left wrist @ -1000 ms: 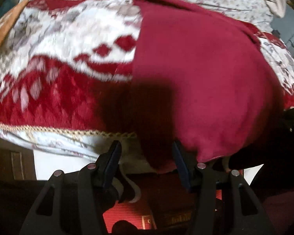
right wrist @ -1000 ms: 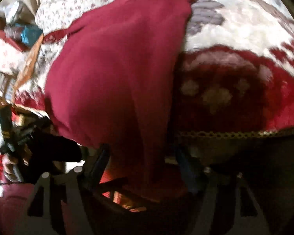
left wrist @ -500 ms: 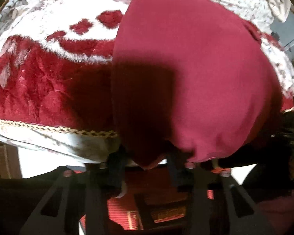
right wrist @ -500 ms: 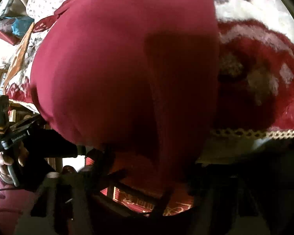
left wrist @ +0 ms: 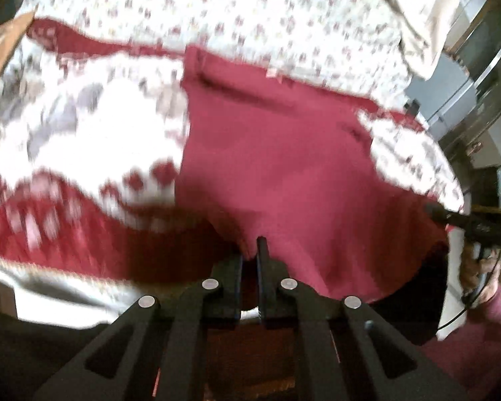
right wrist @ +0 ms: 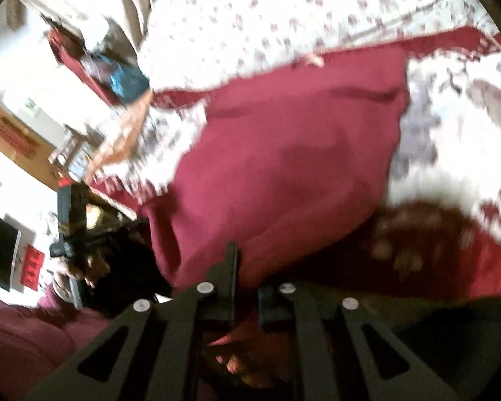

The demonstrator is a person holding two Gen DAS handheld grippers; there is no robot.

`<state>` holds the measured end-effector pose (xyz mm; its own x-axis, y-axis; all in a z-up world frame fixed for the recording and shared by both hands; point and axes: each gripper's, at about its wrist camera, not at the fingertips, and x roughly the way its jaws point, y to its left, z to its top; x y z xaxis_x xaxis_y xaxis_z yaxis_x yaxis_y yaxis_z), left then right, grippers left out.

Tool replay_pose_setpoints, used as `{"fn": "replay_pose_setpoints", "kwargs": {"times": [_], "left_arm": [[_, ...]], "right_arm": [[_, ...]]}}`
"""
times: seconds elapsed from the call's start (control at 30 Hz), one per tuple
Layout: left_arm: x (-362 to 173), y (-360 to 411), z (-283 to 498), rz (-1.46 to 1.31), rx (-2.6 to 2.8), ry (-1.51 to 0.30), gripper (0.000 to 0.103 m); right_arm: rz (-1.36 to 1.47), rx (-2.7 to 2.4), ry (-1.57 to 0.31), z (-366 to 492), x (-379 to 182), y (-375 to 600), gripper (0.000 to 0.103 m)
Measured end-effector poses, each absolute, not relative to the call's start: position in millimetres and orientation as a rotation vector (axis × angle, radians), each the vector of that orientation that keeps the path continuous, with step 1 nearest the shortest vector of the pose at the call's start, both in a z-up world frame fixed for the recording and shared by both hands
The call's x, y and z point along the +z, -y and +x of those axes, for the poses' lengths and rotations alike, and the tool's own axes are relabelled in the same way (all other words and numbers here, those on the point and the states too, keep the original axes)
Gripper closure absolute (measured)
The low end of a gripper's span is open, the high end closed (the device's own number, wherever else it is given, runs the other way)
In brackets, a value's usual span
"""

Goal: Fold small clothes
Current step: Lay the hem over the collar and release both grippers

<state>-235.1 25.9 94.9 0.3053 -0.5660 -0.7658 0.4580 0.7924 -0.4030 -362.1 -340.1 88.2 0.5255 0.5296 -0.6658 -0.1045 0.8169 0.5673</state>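
Red garment lies spread on the patterned red-and-white blanket on the bed, its near hem hanging over the bed edge toward me; floral sheet beyond it. What changed: a second ago both claws were spread wide around that hem, half a second ago they were pushed in under it, and now both have closed. Left claw is narrow, pinching the near-left part of the hem, cloth bunched between the fingers. Right claw is also drawn in on the near-right part of the hem; its right finger is hidden behind the fabric, so I read that grip as likely but not fully confirmed. Both views have pulled back and are motion-blurred, with more of the garment and sheet in frame than before. My read: grasp phase done, lift has begun, first fold is next, probably carrying the near hem over toward the far edge. Risk: right-side grip is shallow, so the hem could slip and the fold go skewed. From the left view I can see the other handheld unit off to the right.
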Motion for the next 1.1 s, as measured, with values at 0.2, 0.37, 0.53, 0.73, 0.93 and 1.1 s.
{"fn": "replay_pose_setpoints", "kwargs": {"times": [0.2,0.37,0.53,0.73,0.93,1.1], "left_arm": [[123,-8,-185,-0.131,-0.670,-0.951,0.103],[142,6,-135,-0.174,-0.647,-0.868,0.103],[146,38,-75,-0.181,-0.588,-0.838,0.103],[126,65,-15,-0.204,-0.528,-0.861,0.103],[87,81,21,-0.196,-0.505,-0.924,0.103],[63,76,43,-0.247,-0.509,-1.004,0.103]], "right_arm": [[0.497,0.308,-0.827,-321,113,368,0.094],[0.543,0.210,-0.751,-284,124,395,0.095],[0.491,0.089,-0.720,-235,127,418,0.095],[0.490,0.014,-0.754,-179,112,439,0.095],[0.515,-0.029,-0.835,-132,75,458,0.095],[0.610,-0.034,-0.921,-107,35,474,0.092]]}}
